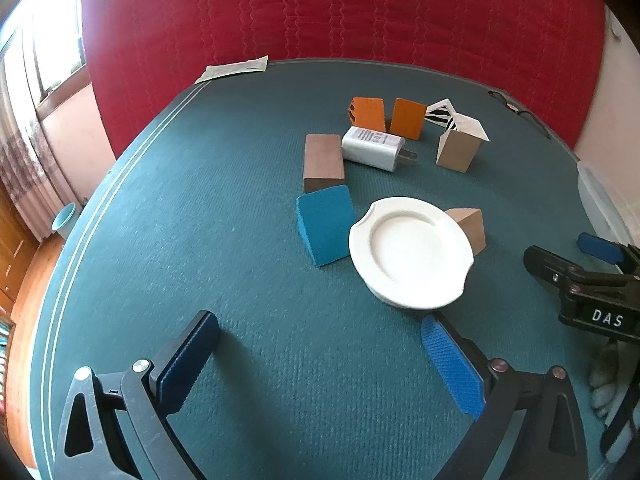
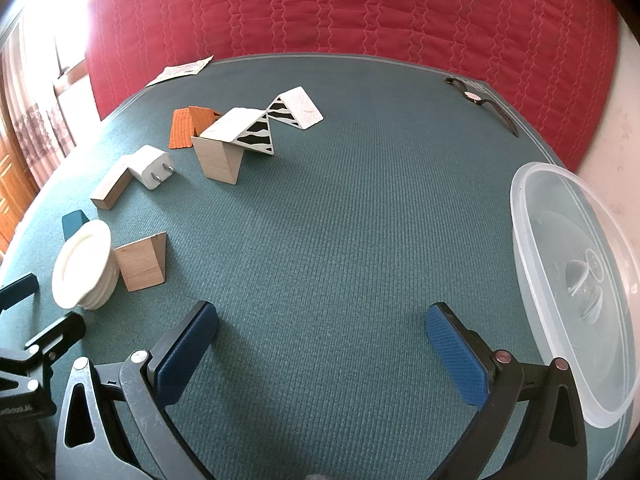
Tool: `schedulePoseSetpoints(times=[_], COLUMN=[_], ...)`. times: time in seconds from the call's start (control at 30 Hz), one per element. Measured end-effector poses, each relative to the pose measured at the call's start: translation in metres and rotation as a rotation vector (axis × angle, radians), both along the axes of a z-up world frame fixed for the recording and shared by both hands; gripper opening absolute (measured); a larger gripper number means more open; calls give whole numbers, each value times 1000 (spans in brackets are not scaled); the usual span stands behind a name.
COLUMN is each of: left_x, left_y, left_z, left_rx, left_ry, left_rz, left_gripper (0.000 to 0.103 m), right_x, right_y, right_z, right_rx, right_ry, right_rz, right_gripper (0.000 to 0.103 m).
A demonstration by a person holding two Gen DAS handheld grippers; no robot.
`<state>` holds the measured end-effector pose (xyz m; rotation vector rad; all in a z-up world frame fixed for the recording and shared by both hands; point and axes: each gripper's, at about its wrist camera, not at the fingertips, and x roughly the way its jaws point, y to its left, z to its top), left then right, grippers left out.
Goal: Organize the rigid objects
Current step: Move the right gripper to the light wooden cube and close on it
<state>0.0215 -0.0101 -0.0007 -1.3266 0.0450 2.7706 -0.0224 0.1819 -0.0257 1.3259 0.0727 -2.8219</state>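
Place: a room in a home.
Backdrop: a red quilted bedspread is seen behind the bench.
Window: a sunlit window with patterned curtains is seen at the left.
Floor: wooden boards are seen.
Woodwork: panelled wooden furniture is seen.

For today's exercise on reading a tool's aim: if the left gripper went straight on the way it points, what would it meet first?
Probably bare green table cover; the open left gripper aims down at it. The white plate sits just right of that line, though depth is unclear.
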Motion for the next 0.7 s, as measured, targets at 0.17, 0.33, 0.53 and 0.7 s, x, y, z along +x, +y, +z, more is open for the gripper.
schedulePoseSetpoints(times=[0.17,0.33,0.53,0.7], left_x=[2,3,-1,-4], left_y=[-7,-11,-14,-13], left_z=[1,2,2,1], left_rx=[33,54,53,19], left_ry=[1,4,-4,-12], left_rz=[-4,-9,9,19], left_gripper=[103,103,103,103], right_x=[3,1,1,2], right_y=[-1,-1,-1,-1], right_z=[2,0,1,0], right_rx=[0,1,0,0], right_ry=[-1,-1,-2,-3], right_rz=[5,8,7,8], right_gripper=[103,103,103,103])
